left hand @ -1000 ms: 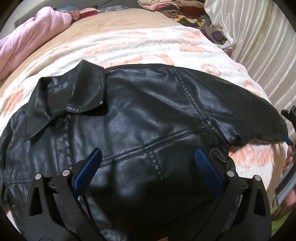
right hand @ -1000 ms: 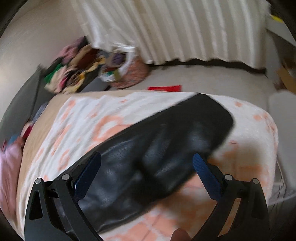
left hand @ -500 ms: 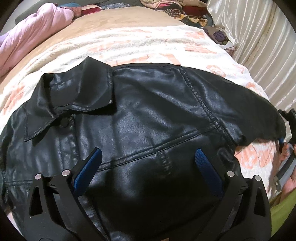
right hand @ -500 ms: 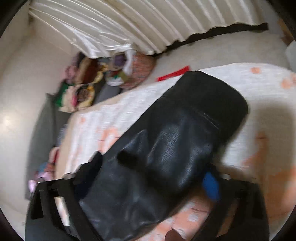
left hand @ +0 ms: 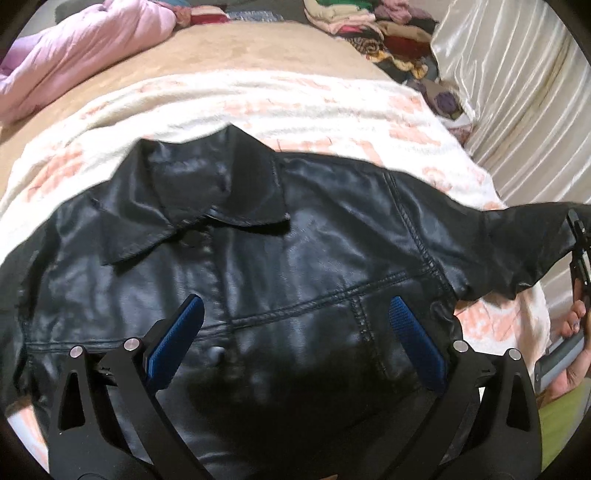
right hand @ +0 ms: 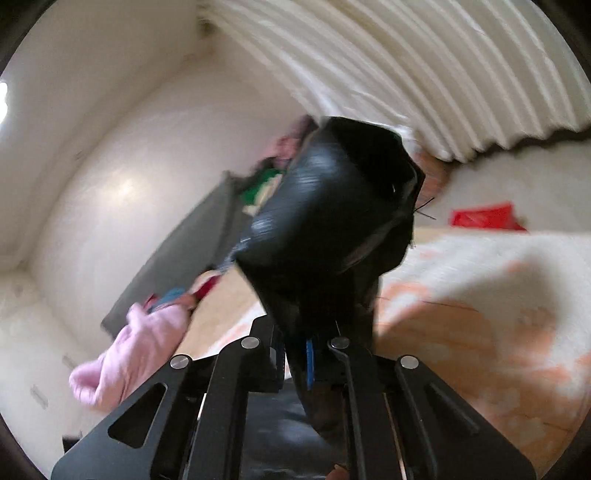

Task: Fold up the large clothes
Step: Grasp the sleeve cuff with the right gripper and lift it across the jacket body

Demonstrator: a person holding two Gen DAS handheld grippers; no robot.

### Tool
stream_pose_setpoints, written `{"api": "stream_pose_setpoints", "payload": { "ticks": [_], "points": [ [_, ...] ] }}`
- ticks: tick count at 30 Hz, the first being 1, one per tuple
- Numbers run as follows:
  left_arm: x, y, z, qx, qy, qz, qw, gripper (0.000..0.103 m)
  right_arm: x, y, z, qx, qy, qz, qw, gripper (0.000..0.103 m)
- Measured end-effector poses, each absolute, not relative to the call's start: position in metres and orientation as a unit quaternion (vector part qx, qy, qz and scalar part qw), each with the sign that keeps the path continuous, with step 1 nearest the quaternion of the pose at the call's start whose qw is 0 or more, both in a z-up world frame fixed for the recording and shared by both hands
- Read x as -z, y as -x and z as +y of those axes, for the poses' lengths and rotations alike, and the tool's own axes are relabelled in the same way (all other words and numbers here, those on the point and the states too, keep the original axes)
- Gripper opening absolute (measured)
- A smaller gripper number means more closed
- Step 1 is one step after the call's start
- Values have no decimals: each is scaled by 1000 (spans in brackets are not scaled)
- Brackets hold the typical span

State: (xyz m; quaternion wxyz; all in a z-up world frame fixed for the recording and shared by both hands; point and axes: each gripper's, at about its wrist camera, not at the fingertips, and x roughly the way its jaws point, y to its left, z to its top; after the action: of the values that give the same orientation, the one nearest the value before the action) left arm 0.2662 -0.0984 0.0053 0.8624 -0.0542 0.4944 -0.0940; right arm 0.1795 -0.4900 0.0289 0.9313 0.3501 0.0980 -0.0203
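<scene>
Here the spread left gripper hovers over the jacket; the right gripper apparently pinches its sleeve.

No legible text, label, brand or number anywhere.

Jacket on blanket, clothes pile behind.

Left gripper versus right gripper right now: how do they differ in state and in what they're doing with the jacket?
The left gripper is open, fingers wide apart over the jacket body, holding nothing; the right gripper is shut on the sleeve. The left one looks down at leather lying flat on the blanket; the right one has its sleeve lifted off the bed. Both have black frames and blue pads.
</scene>
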Motion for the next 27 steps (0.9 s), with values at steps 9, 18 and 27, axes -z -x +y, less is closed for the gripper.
{"api": "stream_pose_setpoints", "payload": {
  "ticks": [9, 18, 27],
  "points": [
    [-28, -250, -52, 111, 109, 487, 859, 94, -88, -189, -410, -74, -281, 99, 952, 5],
    [-55, -233, -8, 123, 157, 460, 865, 94, -140, -199, -337, -175, -237, 90, 951, 5],
    [-71, -212, 43, 138, 215, 433, 865, 94, -168, -200, -238, -275, -171, 107, 940, 5]
  ]
}}
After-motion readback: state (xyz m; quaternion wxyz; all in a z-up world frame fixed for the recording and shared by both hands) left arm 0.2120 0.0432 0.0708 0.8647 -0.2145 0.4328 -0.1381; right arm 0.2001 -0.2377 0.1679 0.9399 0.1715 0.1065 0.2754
